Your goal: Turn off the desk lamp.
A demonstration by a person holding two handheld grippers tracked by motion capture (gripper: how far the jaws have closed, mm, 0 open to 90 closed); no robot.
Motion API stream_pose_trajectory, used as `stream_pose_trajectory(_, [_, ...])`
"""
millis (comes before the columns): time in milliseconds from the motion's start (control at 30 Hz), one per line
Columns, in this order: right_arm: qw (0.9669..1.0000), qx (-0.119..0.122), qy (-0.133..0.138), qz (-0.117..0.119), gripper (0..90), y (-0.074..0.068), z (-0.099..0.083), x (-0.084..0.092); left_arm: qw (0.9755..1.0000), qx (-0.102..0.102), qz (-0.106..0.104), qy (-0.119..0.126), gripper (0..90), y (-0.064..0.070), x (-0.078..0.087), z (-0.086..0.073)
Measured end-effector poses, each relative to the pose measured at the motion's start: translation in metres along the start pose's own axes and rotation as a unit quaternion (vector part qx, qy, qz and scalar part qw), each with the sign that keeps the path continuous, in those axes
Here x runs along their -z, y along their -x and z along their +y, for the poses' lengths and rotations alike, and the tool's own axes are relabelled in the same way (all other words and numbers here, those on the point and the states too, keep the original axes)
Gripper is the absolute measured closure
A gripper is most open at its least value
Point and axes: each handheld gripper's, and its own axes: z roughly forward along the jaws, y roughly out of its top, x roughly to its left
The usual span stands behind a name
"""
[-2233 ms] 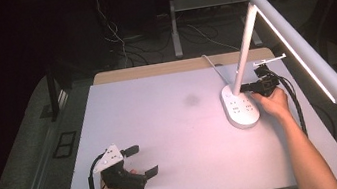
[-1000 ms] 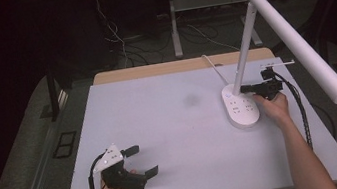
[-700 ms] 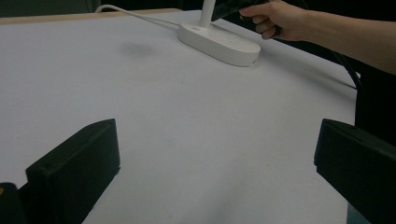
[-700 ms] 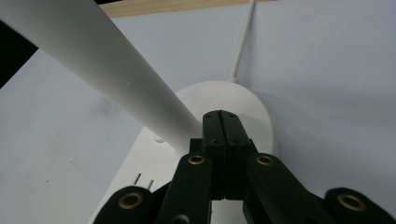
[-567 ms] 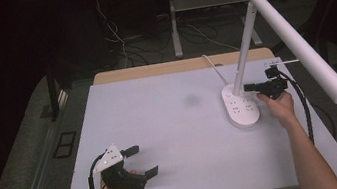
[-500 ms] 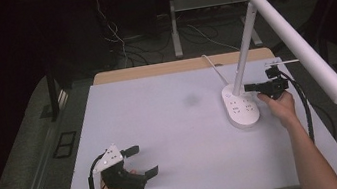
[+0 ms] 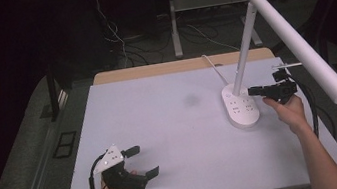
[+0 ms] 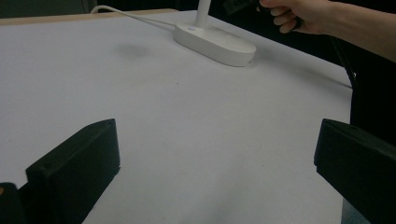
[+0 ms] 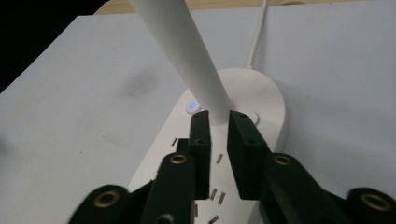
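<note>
A white desk lamp stands at the table's right, its oval base [image 7: 242,110] carrying sockets and a small lit blue button [image 9: 191,106]. Its stem [image 7: 243,53] leans up to a long tube head [image 7: 301,47]. My right gripper [image 7: 252,91] hovers just right of the stem, over the base, pointing left. In the right gripper view its jaws [image 9: 218,119] stand almost together with nothing between them, tips close to the foot of the stem [image 9: 196,60]. My left gripper [image 7: 146,160] rests near the front left edge, wide open and empty [image 8: 217,135].
The white table top [image 7: 173,139] has a faint grey smudge [image 7: 191,101] near its middle. The lamp's white cable [image 7: 213,67] runs off the back edge. Dark floor, cables and a desk frame lie behind the table. The right hand [image 8: 294,14] holds its gripper above the lamp base [image 8: 219,42].
My right gripper has drawn back from the lamp base, moving right and lifting a little. The left gripper has stayed still.
</note>
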Motion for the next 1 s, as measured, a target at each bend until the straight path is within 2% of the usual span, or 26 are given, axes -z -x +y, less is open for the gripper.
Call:
stream_pose_trajectory(133, [0.9999,0.004,0.009,0.006,56.5,-0.006,-0.005,0.006,1.0,0.002,-0.001,0.0,0.0,0.0,-0.001,0.0])
stream_pose_trajectory(167, [0.9999,0.004,0.009,0.006,56.5,-0.006,-0.005,0.006,1.0,0.002,0.0,0.0,0.0,0.0,-0.001,0.0])
stream_pose_trajectory(400, [0.9999,0.007,0.005,-0.015,23.4,-0.026,-0.011,0.013,1.0,0.001,-0.001,0.0,0.0,0.0,-0.001,0.0])
stream_pose_trajectory(433, [0.9998,0.01,0.003,-0.017,16.3,-0.029,-0.012,0.015,1.0,0.001,-0.001,0.001,0.0,0.001,-0.001,0.0])
stream_pose_trajectory(467, [0.9998,0.014,0.002,-0.015,10.8,-0.033,-0.014,0.016,1.0,0.001,-0.001,0.001,0.0,0.001,-0.001,0.0])
stream_pose_trajectory(533, [0.9998,0.019,0.001,-0.009,9.4,-0.037,-0.017,0.018,1.0,0.001,-0.001,0.002,0.0,0.001,-0.001,0.0])
stream_pose_trajectory(567, [0.9997,0.023,0.0,-0.005,0.9,-0.04,-0.019,0.02,1.0,0.002,-0.001,0.003,0.0,0.001,-0.001,0.0])
stream_pose_trajectory(600, [0.9996,0.028,-0.004,0.0,0.5,-0.043,-0.02,0.022,1.0,0.002,0.0,0.003,0.0,0.001,-0.001,0.0])
stream_pose_trajectory(1000, [0.998,0.052,0.023,0.029,0.6,-0.068,-0.045,0.046,1.0,0.002,0.001,0.003,0.0,0.001,-0.001,0.0])
